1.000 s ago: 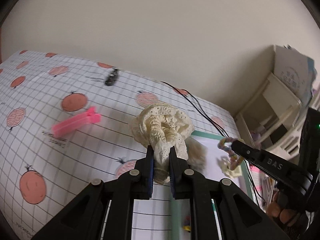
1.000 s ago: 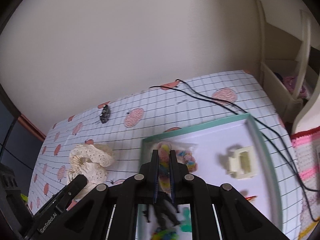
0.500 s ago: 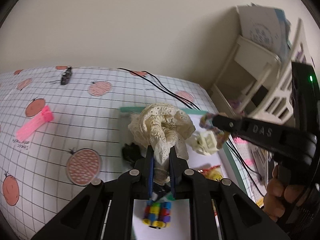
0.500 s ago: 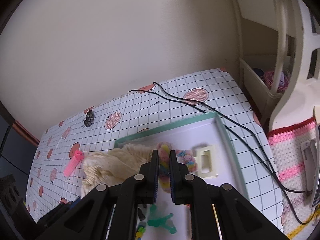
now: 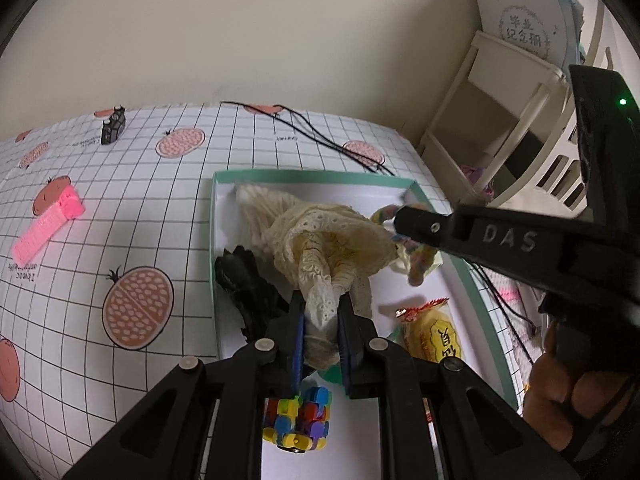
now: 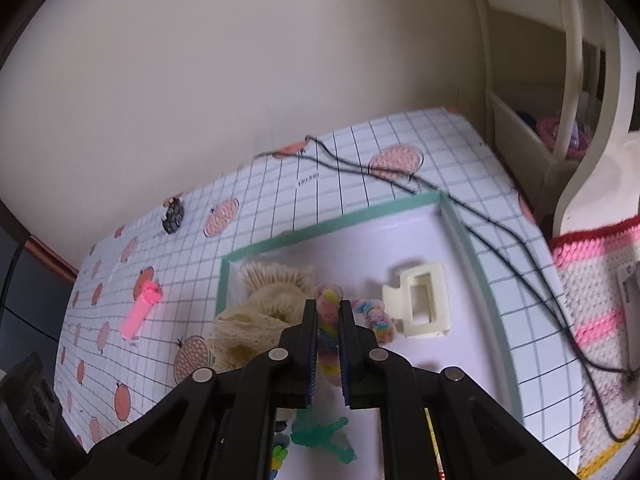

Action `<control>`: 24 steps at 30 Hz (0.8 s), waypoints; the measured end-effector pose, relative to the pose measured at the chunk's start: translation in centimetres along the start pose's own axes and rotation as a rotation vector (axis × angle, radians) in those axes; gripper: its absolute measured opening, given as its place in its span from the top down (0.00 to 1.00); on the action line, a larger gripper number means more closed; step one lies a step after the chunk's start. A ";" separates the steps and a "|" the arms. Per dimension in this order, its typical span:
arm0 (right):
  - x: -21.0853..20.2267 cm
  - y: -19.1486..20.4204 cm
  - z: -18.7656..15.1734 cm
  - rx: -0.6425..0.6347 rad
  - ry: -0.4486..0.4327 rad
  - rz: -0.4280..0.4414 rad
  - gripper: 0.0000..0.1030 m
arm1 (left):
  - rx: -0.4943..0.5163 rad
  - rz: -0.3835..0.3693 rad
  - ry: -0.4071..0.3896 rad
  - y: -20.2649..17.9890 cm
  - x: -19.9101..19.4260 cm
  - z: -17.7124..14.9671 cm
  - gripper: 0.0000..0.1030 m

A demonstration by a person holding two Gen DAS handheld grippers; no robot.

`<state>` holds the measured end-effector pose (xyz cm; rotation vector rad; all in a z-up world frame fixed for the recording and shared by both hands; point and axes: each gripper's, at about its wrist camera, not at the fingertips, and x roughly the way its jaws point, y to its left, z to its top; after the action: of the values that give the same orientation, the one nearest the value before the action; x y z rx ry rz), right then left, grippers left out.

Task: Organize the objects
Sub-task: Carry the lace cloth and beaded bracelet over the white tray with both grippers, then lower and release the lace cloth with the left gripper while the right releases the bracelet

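- Holding the cream lace scrunchie (image 5: pixel 320 240) in my left tool (image 5: pixel 322 320), I had it over the green-rimmed tray (image 5: pixel 212 240), its frill draped down toward a second, ribbed cream scrunchie (image 6: pixel 276 276) at the tray's far left corner.
- My left tool's jaws were clamped on a pinch of the lace, the cloth bunched between the blue pads.
- My right tool (image 6: pixel 328 320) was closed on the pastel rainbow scrunchie (image 6: pixel 372 316), which hung just beside the cream claw clip (image 6: pixel 420 304) lying in the tray.
- Both pieces seemed to be at the placing step: carried over the tray, not yet let go.
- Next, I judged, each tool needed to sink until its scrunchie rested on the tray floor, then part its jaws and lift straight off so the cloth did not snag.
- Around them in the tray lay a black clip (image 5: pixel 248 292), a yellow snack packet (image 5: pixel 432 336), a block of coloured bricks (image 5: pixel 298 416) and a green toy (image 6: pixel 320 436).
- Outside on the gridded surface (image 5: pixel 140 208) a pink clip (image 5: pixel 48 224) and a small dark clip (image 5: pixel 112 124) waited, apparently unsorted.
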<state>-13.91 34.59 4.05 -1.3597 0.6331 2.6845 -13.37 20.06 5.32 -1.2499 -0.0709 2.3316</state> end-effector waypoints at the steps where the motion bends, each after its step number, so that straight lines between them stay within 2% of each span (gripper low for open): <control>1: 0.3 0.0 -0.2 0.001 0.009 -0.002 0.90 | 0.001 0.003 0.005 -0.1 0.2 -0.1 0.87; 10: 2.0 -0.2 -1.1 0.003 0.061 -0.032 0.90 | 0.014 0.016 0.031 -0.2 0.7 -0.3 0.85; 12: 2.2 -0.2 -1.1 0.007 0.069 -0.035 0.90 | 0.015 0.021 0.036 -0.2 0.8 -0.3 0.82; 14: 2.3 -0.2 -1.2 0.006 0.076 -0.038 0.90 | 0.012 0.021 0.037 -0.2 0.9 -0.3 0.74; 18: 2.4 -0.2 -1.2 0.010 0.089 -0.044 0.89 | 0.003 0.020 0.042 0.0 0.9 -0.2 0.70; 20: 2.4 -0.2 -1.2 0.014 0.096 -0.050 0.89 | 0.006 0.016 0.046 0.0 0.9 -0.3 0.63; 22: 2.4 -0.2 -1.1 0.015 0.103 -0.050 0.89 | 0.011 0.018 0.048 -0.1 0.9 -0.3 0.63; 24: 2.3 -0.1 -1.1 0.011 0.108 -0.052 0.81 | 0.013 0.017 0.050 -0.1 0.8 -0.2 0.62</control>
<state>-14.47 33.98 1.65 -1.5047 0.6115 2.5782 -13.52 20.45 4.60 -1.3062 -0.0281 2.3098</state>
